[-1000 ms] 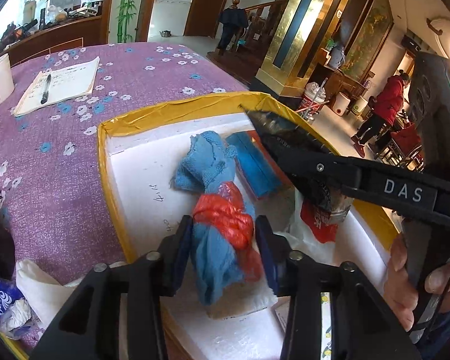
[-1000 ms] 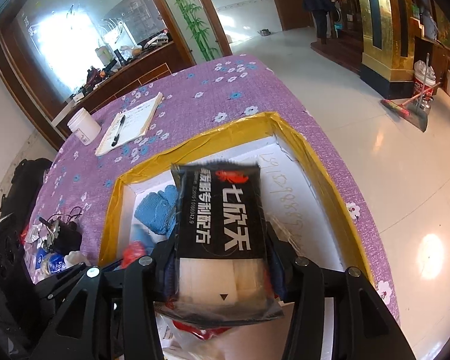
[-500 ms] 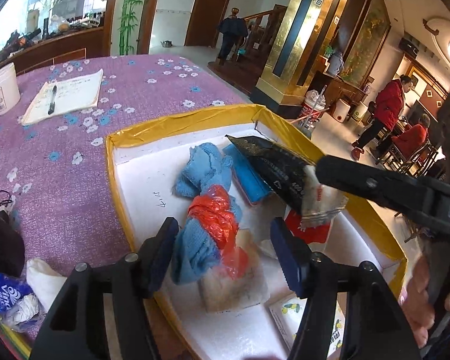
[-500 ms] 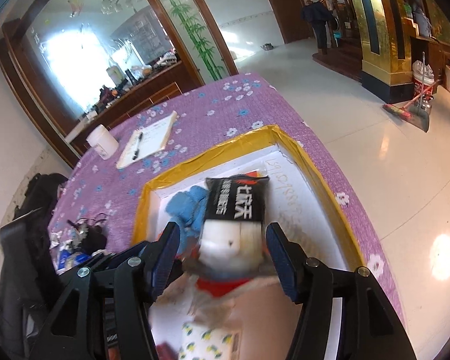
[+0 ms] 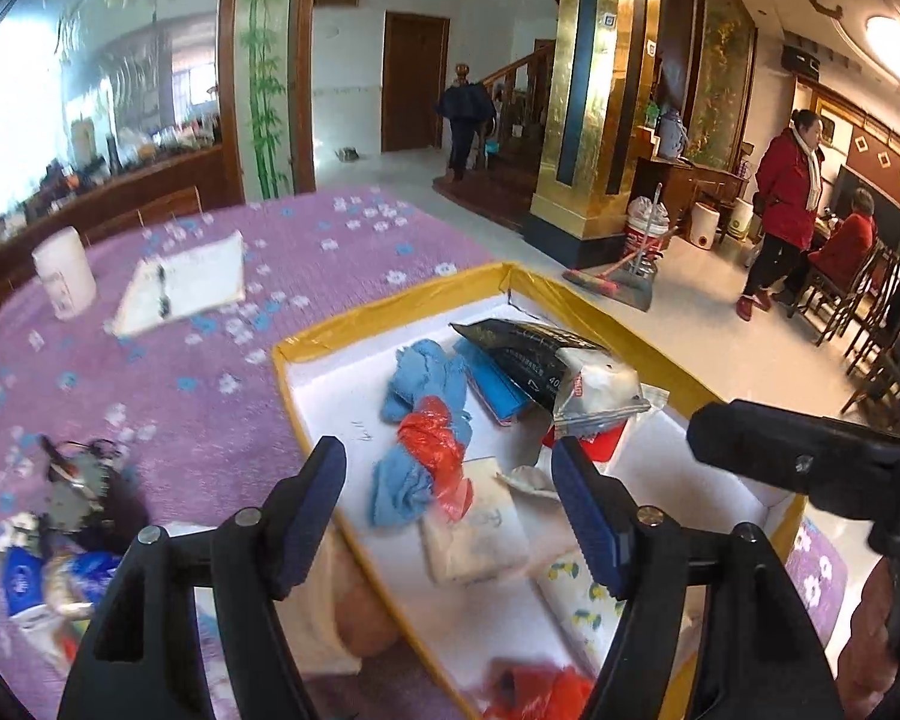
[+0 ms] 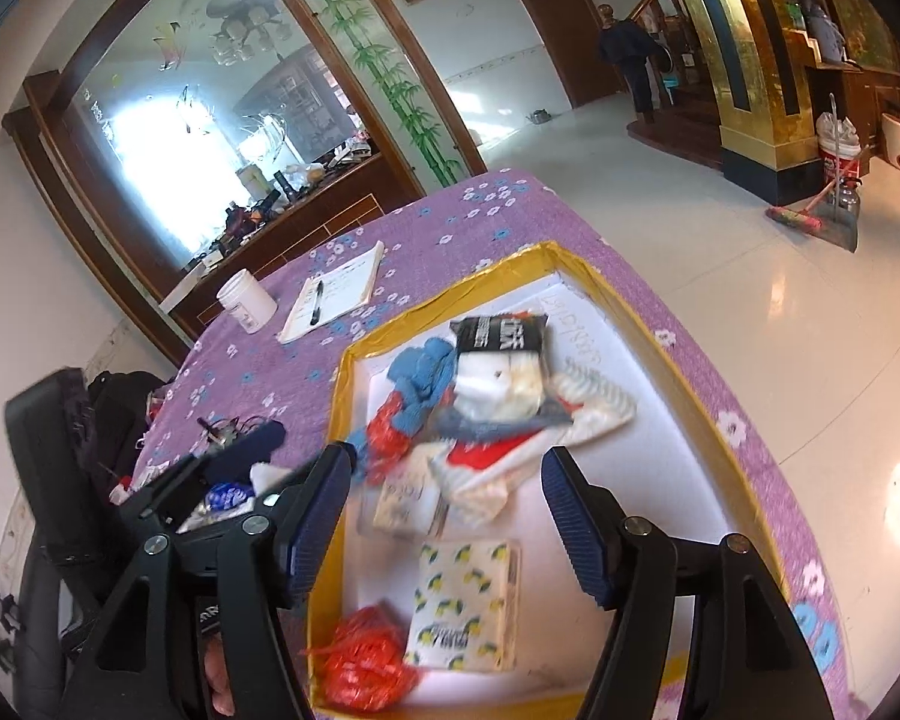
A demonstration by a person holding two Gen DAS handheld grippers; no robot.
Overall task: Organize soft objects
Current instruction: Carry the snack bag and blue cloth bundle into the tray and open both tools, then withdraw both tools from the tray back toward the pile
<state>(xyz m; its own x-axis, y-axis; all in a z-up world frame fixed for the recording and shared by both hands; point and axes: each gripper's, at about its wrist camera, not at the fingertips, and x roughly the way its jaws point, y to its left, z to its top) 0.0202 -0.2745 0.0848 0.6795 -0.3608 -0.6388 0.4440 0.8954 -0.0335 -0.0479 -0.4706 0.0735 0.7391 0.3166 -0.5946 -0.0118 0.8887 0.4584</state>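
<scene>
Looking through the left wrist cam first: the left gripper (image 5: pixel 450 510) has its jaws opening with nothing pinched, hanging above the yellow-rimmed box (image 5: pixel 390 300). Inside lie the blue cloth (image 5: pixel 426 378) tangled with a red plastic bag (image 5: pixel 432 438), a black snack packet (image 5: pixel 528 360) and a pale pouch (image 5: pixel 480 534).

The right wrist cam shows the right gripper (image 6: pixel 447 510) also opening and empty, over the same box. There's a lemon-print tissue pack (image 6: pixel 468 606) and a red mesh bundle (image 6: pixel 360 660), I think, since it's blurry.

My guess: both drop-offs are done, and the next move calls for reaching to the loose stuff on the purple tablecloth (image 6: pixel 390 228).
</scene>
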